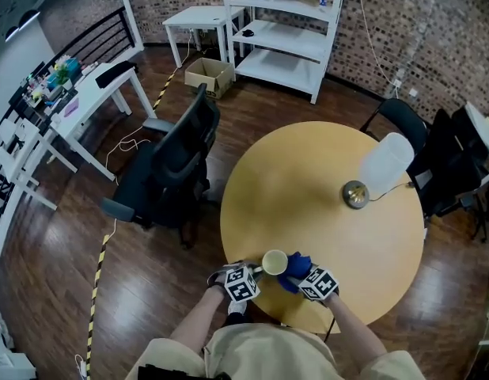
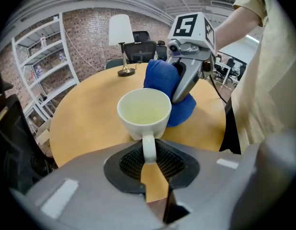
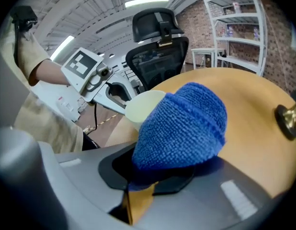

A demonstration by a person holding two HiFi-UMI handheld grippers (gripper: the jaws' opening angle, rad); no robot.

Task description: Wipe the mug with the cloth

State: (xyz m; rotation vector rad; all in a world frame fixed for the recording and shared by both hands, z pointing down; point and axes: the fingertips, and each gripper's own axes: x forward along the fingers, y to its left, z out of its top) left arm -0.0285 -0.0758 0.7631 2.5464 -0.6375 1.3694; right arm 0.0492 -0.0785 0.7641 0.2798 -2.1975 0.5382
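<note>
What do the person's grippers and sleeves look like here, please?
Both the left gripper and right gripper have grey moulded bodies with black textured pads. Each carries a white cube printed with black square markers, and a black cable trails from each. The person wears a beige short-sleeved shirt.

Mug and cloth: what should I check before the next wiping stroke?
1. Left gripper shut on the mug by its handle: ok.
2. Mug upright, mouth up: ok.
3. Right gripper shut on the cloth: ok.
4. Cloth against the mug's side: ok.
5. Mug resting on the table or lifted: cannot tell.
6. Lamp well away from both grippers: ok.
</note>
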